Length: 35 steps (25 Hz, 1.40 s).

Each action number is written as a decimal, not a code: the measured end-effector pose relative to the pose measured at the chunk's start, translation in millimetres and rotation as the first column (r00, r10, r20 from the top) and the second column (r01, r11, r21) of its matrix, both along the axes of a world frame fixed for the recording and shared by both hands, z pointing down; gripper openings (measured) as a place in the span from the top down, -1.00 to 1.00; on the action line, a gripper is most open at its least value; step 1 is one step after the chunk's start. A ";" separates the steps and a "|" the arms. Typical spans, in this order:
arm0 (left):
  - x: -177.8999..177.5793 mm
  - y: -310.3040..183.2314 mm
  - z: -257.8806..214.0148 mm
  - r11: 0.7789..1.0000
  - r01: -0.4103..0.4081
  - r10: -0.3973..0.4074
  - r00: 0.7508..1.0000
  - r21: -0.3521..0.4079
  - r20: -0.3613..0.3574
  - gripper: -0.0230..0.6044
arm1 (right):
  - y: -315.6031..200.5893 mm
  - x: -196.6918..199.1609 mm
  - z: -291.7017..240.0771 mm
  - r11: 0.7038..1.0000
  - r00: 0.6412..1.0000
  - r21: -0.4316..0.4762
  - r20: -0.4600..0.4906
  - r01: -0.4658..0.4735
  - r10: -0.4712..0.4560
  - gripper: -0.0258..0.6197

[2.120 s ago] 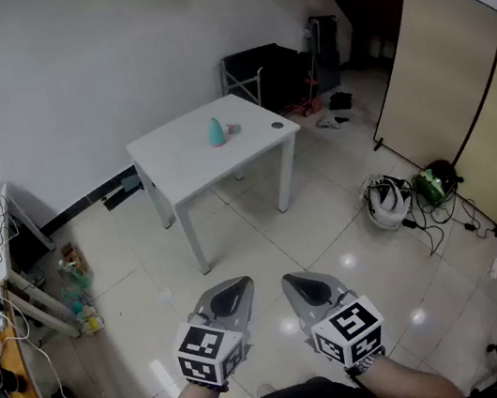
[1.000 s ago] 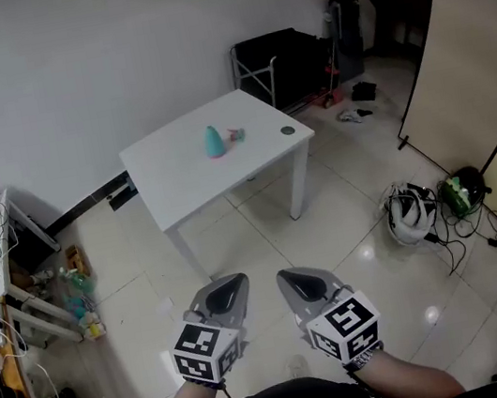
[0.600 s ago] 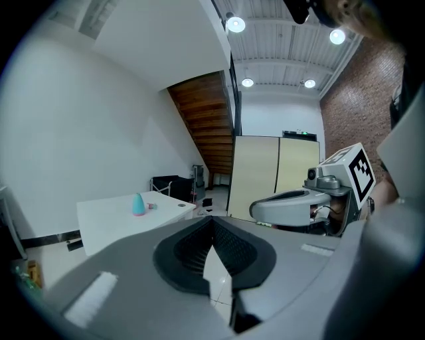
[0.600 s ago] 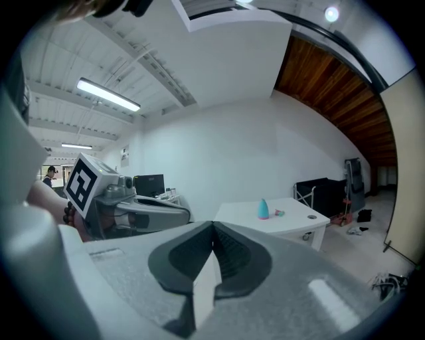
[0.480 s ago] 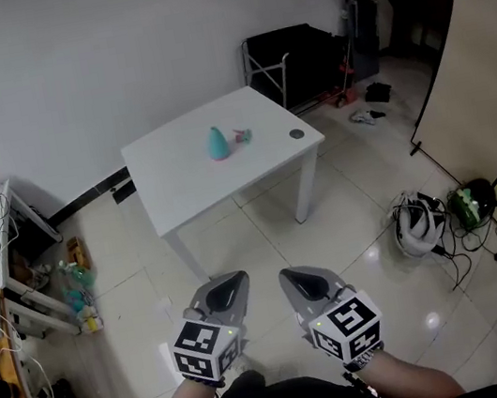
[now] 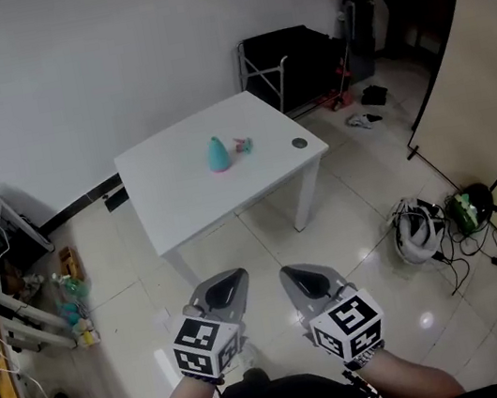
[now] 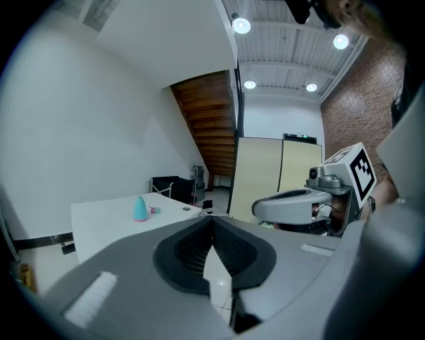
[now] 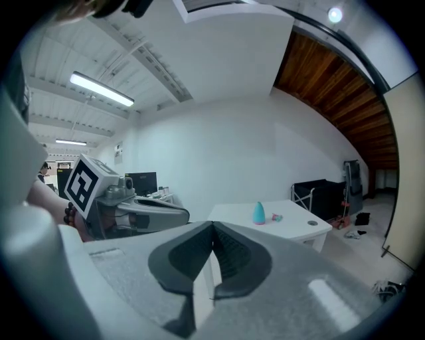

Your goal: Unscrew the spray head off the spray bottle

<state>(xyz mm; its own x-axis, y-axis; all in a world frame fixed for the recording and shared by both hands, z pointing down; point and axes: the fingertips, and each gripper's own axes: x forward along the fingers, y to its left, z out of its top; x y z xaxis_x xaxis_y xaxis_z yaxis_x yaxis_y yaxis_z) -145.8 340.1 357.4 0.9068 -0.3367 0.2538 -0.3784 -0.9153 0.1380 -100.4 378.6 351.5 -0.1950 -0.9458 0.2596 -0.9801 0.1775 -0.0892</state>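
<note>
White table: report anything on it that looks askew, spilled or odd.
Nothing stands out. The teal bottle stands upright near the middle of the white table, a small pink piece lies beside it, and a dark disc sits near the corner. No spill shows.

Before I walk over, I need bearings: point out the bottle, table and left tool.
bottle (image 6: 217,154), head view, body.
table (image 6: 182,200), head view, bare top.
left tool (image 6: 226,283), head view, closed tips.
</note>
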 end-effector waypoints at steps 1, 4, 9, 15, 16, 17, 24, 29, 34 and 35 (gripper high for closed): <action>0.8 -7.2 -0.1 1.000 -0.006 0.006 1.000 -0.001 -0.002 0.89 | -7.3 0.7 -0.7 1.000 1.000 -0.001 -0.002 -0.005 0.005 0.95; 1.6 -30.9 -1.5 1.000 -0.023 0.023 1.000 -0.003 -0.006 0.89 | -30.7 0.8 -3.7 1.000 1.000 -0.002 -0.008 -0.021 0.021 0.95; 2.3 -70.3 -2.8 0.999 -0.048 0.048 0.999 -0.008 -0.015 0.89 | -68.2 0.6 -4.7 0.999 0.999 -0.010 -0.017 -0.048 0.048 0.95; 1.4 -105.2 1.4 0.997 -0.079 0.078 0.997 -0.024 -0.025 0.89 | -101.8 -3.6 -4.5 0.997 0.997 -0.024 -0.030 -0.074 0.074 0.95; 1.6 -109.2 1.8 0.996 -0.083 0.082 0.996 -0.027 -0.027 0.89 | -105.3 -3.7 -4.3 0.997 0.996 -0.027 -0.032 -0.079 0.078 0.95; 2.0 -112.8 1.8 0.996 -0.087 0.086 0.996 -0.030 -0.029 0.89 | -108.5 -3.6 -4.1 0.996 0.996 -0.031 -0.033 -0.083 0.082 0.95; 9.4 -133.8 5.3 0.994 -0.098 0.097 0.995 -0.038 -0.036 0.89 | -129.1 5.2 -2.6 0.994 0.994 -0.043 -0.042 -0.098 0.096 0.95; 19.3 -150.4 12.8 0.996 -0.077 0.076 0.997 -0.046 -0.020 0.89 | -145.1 15.4 3.8 0.996 0.997 -0.051 -0.033 -0.077 0.075 0.95; 40.3 -170.1 21.8 0.998 -0.047 0.047 0.999 -0.046 0.008 0.89 | -166.2 40.2 10.0 0.998 0.999 -0.052 -0.013 -0.047 0.046 0.95; 45.6 -175.3 23.3 0.998 -0.039 0.039 0.999 -0.047 0.014 0.89 | -171.2 46.3 10.9 0.998 0.999 -0.052 -0.010 -0.040 0.040 0.95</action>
